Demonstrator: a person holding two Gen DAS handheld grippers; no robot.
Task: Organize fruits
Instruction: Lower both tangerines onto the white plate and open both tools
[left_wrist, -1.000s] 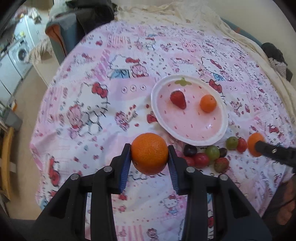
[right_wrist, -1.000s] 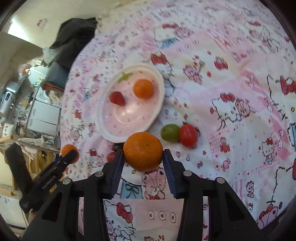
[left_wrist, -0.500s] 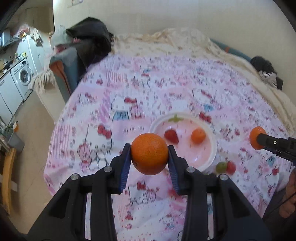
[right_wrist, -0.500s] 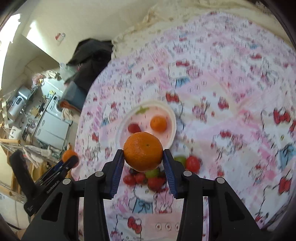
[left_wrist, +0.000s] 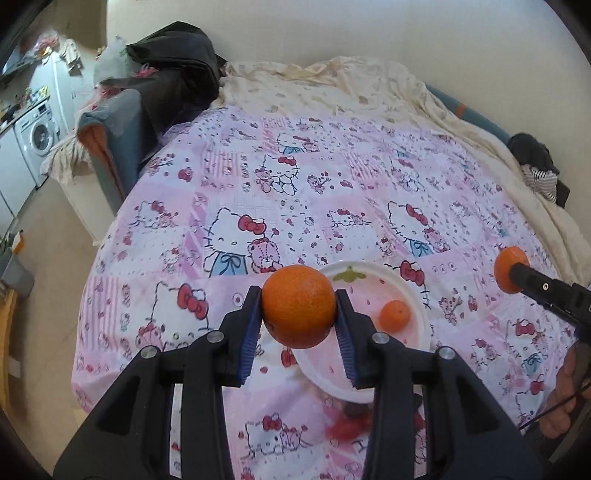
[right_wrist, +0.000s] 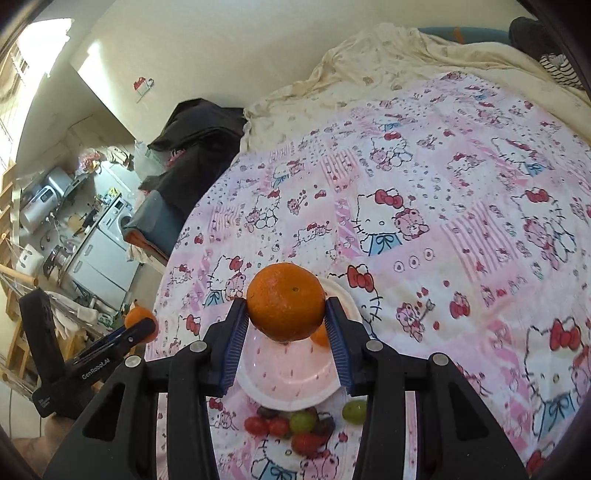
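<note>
My left gripper (left_wrist: 299, 314) is shut on an orange (left_wrist: 295, 295), held in the air above the near-left side of a white plate with a pink inside (left_wrist: 415, 295). A smaller orange (left_wrist: 395, 314) lies on that plate. My right gripper (right_wrist: 286, 314) is shut on a second orange (right_wrist: 284, 299), which hangs over the same plate (right_wrist: 291, 373) and hides most of the small orange (right_wrist: 321, 336). On the sheet in front of the plate lie small loose fruits: cherry tomatoes (right_wrist: 266, 425), green grapes (right_wrist: 303, 421) and a strawberry (right_wrist: 306, 443). In each wrist view the other gripper shows with its orange (left_wrist: 506, 264) (right_wrist: 136, 318).
Everything rests on a bed with a pink cartoon-cat sheet (left_wrist: 332, 206). A cream blanket (left_wrist: 332, 85) lies along the far wall. Dark clothes (left_wrist: 177, 66) are piled on a grey chair past the bed's left edge. A washing machine (left_wrist: 38, 134) stands on the far left. A hand (left_wrist: 565, 398) is at right.
Both grippers have risen and tipped upward with their oranges. The plate and the loose fruits have slid down in both views. The strawberry on the plate is now hidden.
</note>
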